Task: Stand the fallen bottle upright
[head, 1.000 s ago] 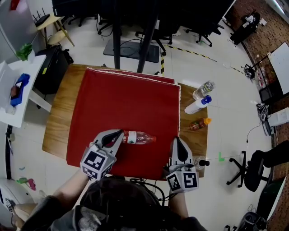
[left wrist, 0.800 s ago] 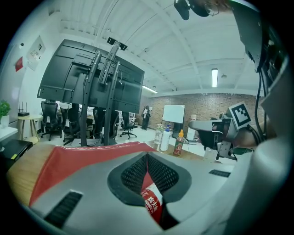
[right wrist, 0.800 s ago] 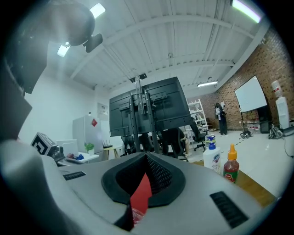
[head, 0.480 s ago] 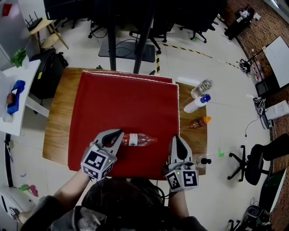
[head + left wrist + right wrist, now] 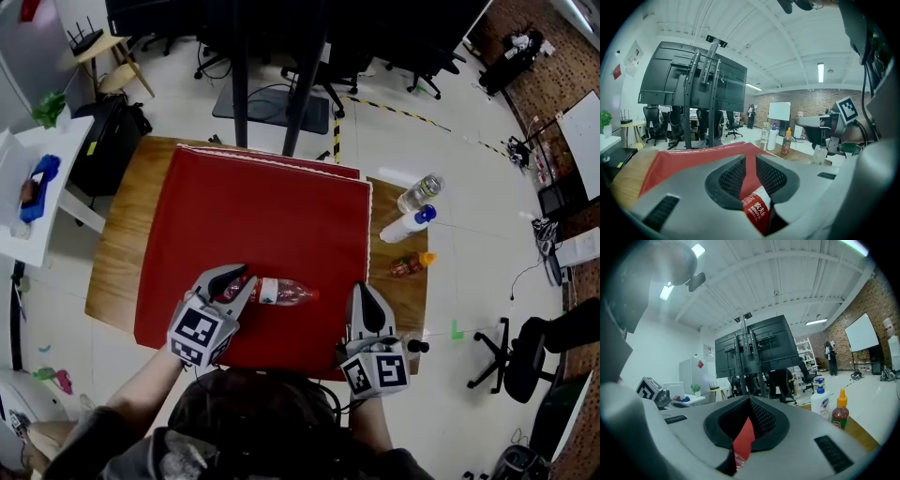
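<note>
Lying bottle (image 5: 291, 294) between left tongs (image 5: 244, 279), jaws just now opening apart.

You occupy an open-plan office-lab: rolling chairs (image 5: 539, 342), large dark screens on stands (image 5: 693, 84), whiteboard (image 5: 779, 111) against brick wall (image 5: 811, 101), ceiling strip lights (image 5: 820, 75).

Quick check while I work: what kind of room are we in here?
Probably an open office or lab workspace: rolling office chairs, large dark display screens on a floor stand, and a whiteboard against a brick wall.
</note>
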Demonstrator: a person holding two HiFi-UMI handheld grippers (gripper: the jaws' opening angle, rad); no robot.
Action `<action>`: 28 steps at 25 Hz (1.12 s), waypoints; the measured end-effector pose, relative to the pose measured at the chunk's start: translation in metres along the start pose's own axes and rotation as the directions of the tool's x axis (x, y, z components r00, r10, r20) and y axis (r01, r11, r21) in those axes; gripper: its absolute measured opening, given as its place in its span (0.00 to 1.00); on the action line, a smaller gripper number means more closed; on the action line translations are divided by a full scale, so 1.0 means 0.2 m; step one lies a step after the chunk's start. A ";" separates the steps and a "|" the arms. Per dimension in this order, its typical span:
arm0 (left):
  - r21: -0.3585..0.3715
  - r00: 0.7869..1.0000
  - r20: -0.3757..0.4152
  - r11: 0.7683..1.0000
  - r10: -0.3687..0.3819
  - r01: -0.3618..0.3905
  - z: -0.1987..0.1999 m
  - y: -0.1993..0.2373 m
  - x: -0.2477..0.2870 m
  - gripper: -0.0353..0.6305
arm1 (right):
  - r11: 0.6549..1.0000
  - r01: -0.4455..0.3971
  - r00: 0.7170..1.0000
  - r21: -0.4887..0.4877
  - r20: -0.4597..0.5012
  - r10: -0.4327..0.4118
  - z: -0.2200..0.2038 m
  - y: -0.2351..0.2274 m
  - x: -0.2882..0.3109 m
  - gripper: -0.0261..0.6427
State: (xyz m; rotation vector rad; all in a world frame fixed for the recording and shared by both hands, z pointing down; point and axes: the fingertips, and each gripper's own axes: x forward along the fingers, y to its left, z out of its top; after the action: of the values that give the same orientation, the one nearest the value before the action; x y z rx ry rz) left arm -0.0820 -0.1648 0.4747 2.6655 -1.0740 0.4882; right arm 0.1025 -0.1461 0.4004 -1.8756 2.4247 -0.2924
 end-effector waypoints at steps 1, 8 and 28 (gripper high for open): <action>0.002 1.000 -0.008 1.000 0.006 -0.006 0.00 0.00 0.01 0.22 | 1.000 -0.006 1.000 0.002 -0.001 0.006 0.00 -0.01 0.01 0.05; 0.023 0.999 -0.031 1.000 0.014 -0.013 0.02 -0.04 0.09 0.41 | 0.999 -0.033 0.999 0.015 -0.009 0.033 0.00 -0.09 0.03 0.05; 0.203 0.943 -0.302 0.958 -0.137 0.204 -0.22 -0.19 0.21 0.65 | 0.998 -0.042 0.999 0.052 -0.018 0.043 -0.03 -0.17 0.03 0.05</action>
State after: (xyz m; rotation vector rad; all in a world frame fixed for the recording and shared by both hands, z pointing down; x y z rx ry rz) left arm -0.0374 -0.1494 0.5287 2.7363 -0.7322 0.9811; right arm 0.1315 -0.1602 0.4130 -1.8066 2.4412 -0.3686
